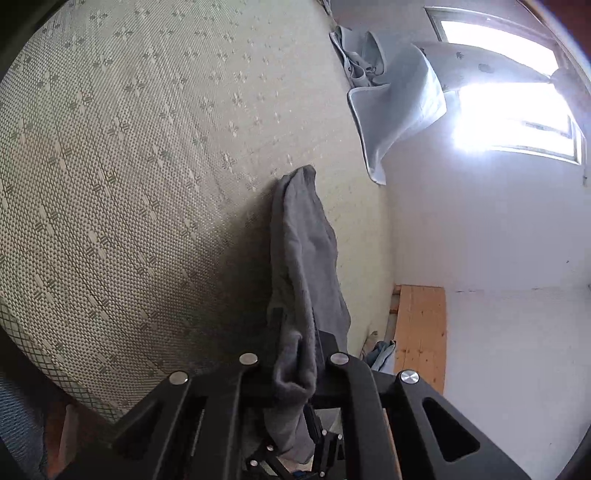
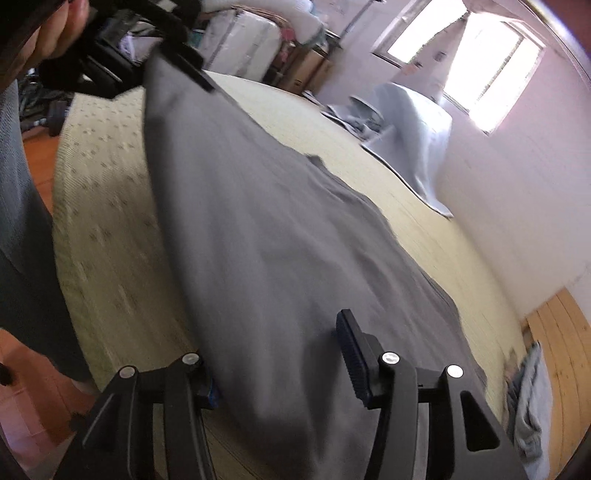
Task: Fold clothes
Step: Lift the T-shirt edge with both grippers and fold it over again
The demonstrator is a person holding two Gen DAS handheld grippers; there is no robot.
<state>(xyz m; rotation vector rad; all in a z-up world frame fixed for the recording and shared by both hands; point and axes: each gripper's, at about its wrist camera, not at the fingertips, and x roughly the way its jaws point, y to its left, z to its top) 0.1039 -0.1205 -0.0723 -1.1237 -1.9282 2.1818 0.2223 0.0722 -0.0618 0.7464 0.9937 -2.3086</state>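
A dark grey garment (image 2: 266,236) lies stretched across the pale patterned bed mat (image 2: 103,206). In the right wrist view its far corner is raised at the top left, where my left gripper (image 2: 177,62), held by a hand (image 2: 55,29), is shut on it. In the left wrist view the garment (image 1: 303,251) hangs as a narrow bunch pinched between the shut fingers of my left gripper (image 1: 301,343). My right gripper (image 2: 277,350) stands open at the garment's near edge. The cloth runs between its wide-apart fingers and hides the left fingertip.
A light blue blanket (image 2: 417,147) is heaped at the bed's far side under a bright window (image 2: 480,62). A wooden board (image 2: 561,332) and crumpled bluish cloth (image 2: 528,406) lie to the right. The person's grey-clad body (image 2: 22,221) stands at the left; stacked boxes (image 2: 243,40) stand behind.
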